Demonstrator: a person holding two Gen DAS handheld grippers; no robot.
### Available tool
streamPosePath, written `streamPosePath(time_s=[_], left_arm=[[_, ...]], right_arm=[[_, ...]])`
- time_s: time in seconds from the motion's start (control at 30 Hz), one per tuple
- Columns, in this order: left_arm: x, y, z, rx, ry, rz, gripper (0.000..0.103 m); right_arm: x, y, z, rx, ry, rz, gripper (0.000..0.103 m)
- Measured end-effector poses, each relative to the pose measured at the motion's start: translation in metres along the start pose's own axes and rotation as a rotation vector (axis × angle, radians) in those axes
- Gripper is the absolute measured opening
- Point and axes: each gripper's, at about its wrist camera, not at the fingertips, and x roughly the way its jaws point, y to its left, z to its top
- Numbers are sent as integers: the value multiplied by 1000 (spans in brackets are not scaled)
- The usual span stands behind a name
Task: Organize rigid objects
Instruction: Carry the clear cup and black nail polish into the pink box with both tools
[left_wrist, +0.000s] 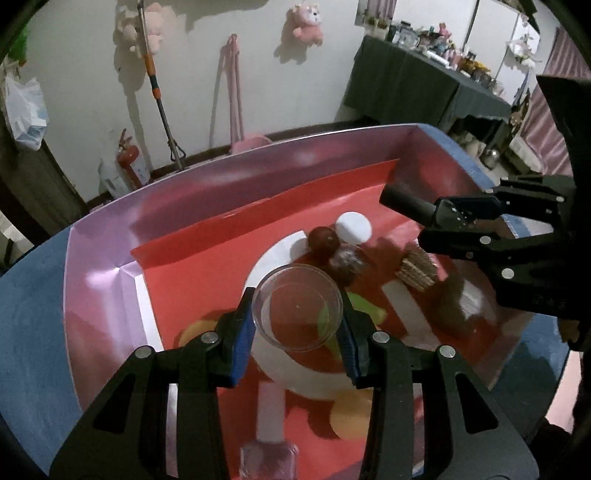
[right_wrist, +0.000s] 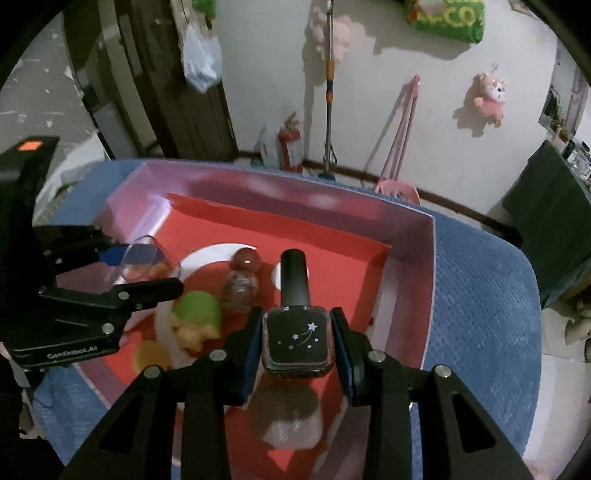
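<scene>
Left wrist view: the left gripper clamps an empty clear cup, mouth toward the camera, above the red-lined tray of small items. Right wrist view: the right gripper clamps a dark nail-polish bottle over the tray, long axis along the fingers, cap pointing away.

Left gripper angled steeply down, jaws clamped on a clear cup, blue pads pressing its sides. Right gripper angled steeply down too, jaws clamped on a black nail polish bottle.
</scene>
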Motion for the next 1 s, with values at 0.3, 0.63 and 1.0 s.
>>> streamPosePath(time_s=[0.3, 0.63, 1.0], left_arm=[[24, 1, 9, 8, 63, 33, 38], [31, -1, 10, -4, 97, 47, 38], [31, -2, 9, -8, 96, 62, 39]], right_arm=[[37, -9, 23, -38, 110, -63, 38], [56, -1, 32, -126, 215, -184, 38], [62, -1, 33, -128, 230, -188, 38]])
